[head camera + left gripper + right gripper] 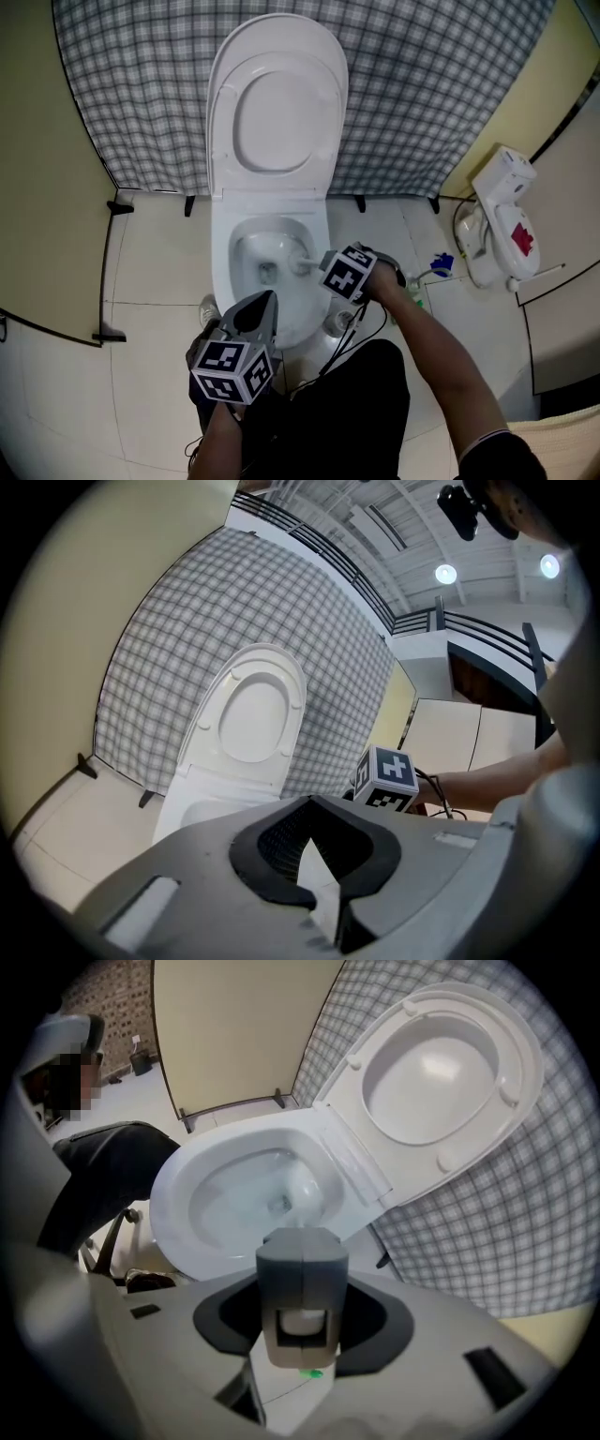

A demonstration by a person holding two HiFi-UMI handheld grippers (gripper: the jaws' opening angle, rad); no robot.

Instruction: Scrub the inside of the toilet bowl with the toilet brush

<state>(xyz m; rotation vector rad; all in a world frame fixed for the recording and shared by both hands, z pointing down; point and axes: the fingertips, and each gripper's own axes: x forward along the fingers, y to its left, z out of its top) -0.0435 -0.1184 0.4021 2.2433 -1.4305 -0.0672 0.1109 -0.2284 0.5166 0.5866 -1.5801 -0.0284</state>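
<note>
The white toilet (225,281) stands with lid and seat (278,108) raised. Its bowl (234,1204) holds a little water. My right gripper (323,265) hangs over the bowl's right rim, shut on the white handle of the toilet brush (302,1321). The brush head (302,262) reaches down inside the bowl by the right wall. In the right gripper view the grey fingers (302,1269) hide most of the brush. My left gripper (267,302) hovers at the bowl's front rim, holding nothing. Its fingertips do not show in the left gripper view, only the grey body (187,874).
A checked cloth (422,84) covers the wall behind the toilet. A white appliance with a red patch (502,230) and a blue item (441,265) lie on the floor to the right. A black-framed partition (108,333) stands on the left. The person's dark trousers (347,412) are right at the bowl's front.
</note>
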